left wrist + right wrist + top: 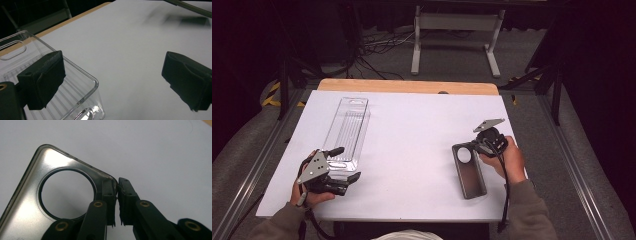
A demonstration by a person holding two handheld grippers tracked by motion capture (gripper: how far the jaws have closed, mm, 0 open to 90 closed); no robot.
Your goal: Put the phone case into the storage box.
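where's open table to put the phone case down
The widest bare patch lies mid-table between the clear plastic tray and the phone case. The far right corner of the white table is free too. It is crowded by the left gripper at the tray's near end.

Dark, seemingly translucent phone case (469,171) with round hole, corner pinched.

A clear tray (347,131) lies left on the table (412,130), a phone case (469,172) well apart at right.
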